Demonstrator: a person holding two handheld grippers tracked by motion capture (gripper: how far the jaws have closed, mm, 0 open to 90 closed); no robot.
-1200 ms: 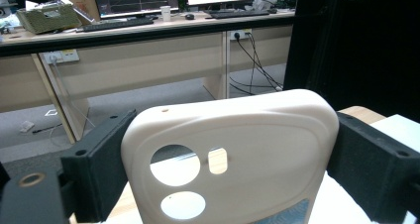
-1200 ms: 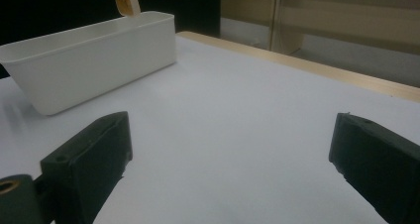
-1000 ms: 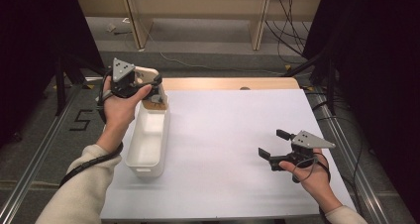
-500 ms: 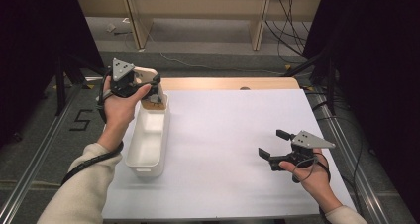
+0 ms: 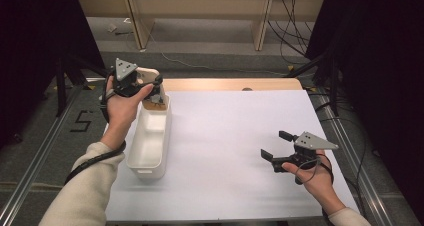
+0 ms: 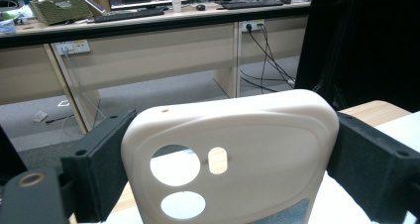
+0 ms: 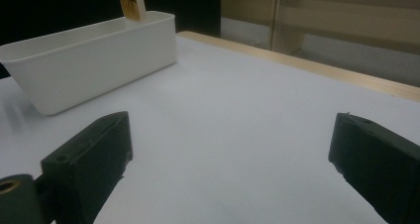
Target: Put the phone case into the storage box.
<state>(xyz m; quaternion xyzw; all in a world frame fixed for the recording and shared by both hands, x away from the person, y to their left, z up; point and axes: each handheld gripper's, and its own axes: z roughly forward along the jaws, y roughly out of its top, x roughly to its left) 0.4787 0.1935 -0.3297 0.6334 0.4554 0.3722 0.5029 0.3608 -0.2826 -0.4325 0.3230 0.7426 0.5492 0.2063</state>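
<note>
The left claw (image 5: 152,88) grips a cream phone case (image 6: 228,159) by its two side edges, both black jaws pressed against it, camera cut-outs facing the lens. In the high view the case hangs over the far end of the white bin (image 5: 150,141) at the left of the desk (image 5: 225,151). The right claw (image 5: 275,145) rests low near the desk's right edge, jaws wide apart with nothing between them

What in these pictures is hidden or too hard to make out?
- Phone case, left gripper view: its lower end is cut off by the bottom edge.
- White bin interior, right gripper view: the near wall hides the inside.
- Phone case, high view: mostly hidden by the left gripper and hand.
- Right gripper, right gripper view: its body is cut off; the jaws stand apart with nothing between.
</note>
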